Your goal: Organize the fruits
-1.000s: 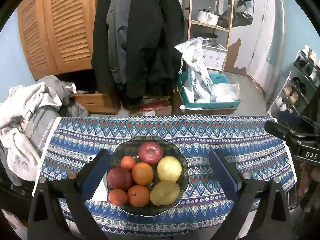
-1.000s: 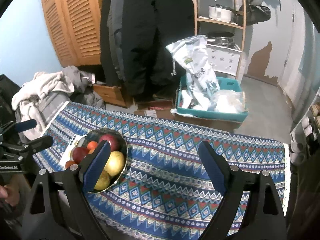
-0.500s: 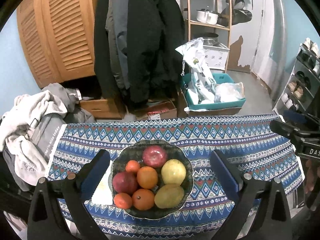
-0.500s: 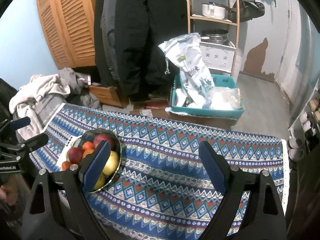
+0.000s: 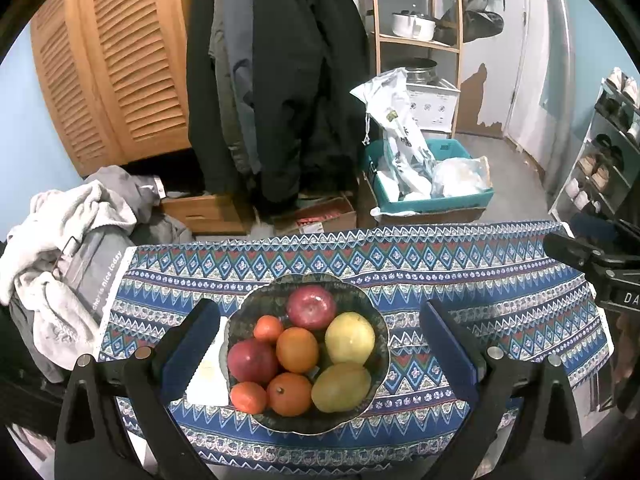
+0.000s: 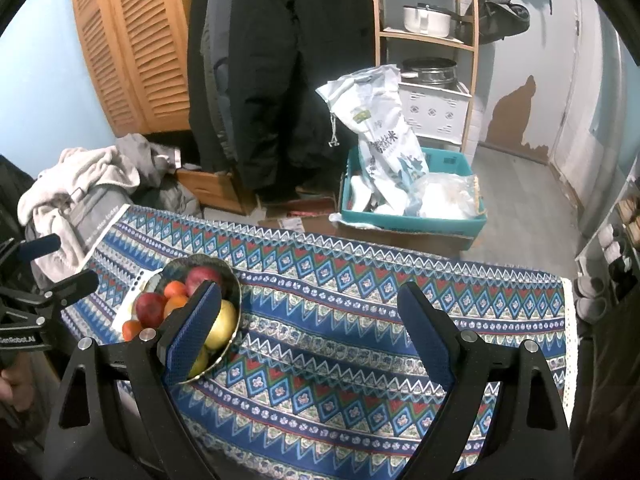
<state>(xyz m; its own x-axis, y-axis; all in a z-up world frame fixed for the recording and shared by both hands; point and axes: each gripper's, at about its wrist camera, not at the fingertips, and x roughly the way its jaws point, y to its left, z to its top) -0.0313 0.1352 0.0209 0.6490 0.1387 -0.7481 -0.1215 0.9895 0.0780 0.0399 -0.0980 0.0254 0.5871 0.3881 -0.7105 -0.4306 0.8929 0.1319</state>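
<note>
Left wrist view: left hand-held gripper point(image 5: 320, 344) hangs over the table point(image 5: 500, 280), jaws spread wide, nothing between the pads. Bowl point(image 5: 372, 392) sits framed between the two blue fingers point(image 5: 191, 346), not touched by either as far as the angle shows.

Landmark = bowl, dark, scalloped rim, on the patterned blue tablecloth point(image 5: 440, 264).
- Red apple point(image 5: 311, 307) at the bowl's far side.
- Second red apple point(image 5: 253, 361) at the bowl's left side.
- Yellow-green apple point(image 5: 350, 338) at the bowl's right side, touching the far red apple.
- Mango point(image 5: 341, 387), yellow-green, at the near right of the bowl; could be a pear, the fisheye distorts the shape.
- Orange point(image 5: 297, 349) in the bowl's centre; second orange point(image 5: 289, 394) at the near rim.
- Two small tangerines: one point(image 5: 268, 329) left of the far apple, one point(image 5: 248, 397) at the near left rim.
- White paper point(image 5: 208, 376) lies flat just left of the bowl, partly under its edge.

Right wrist view: right hand-held gripper point(image 6: 316, 336) also gaping, empty, over bare cloth to the right of the bowl point(image 6: 232, 276). Its left finger overlaps the bowl in the picture; contact cannot be told. Tip of the left hand-held gripper shows beyond the bowl's left side.

Behind the table: dark coats point(image 5: 280, 80), teal bin point(image 5: 440, 200) on the floor.
</note>
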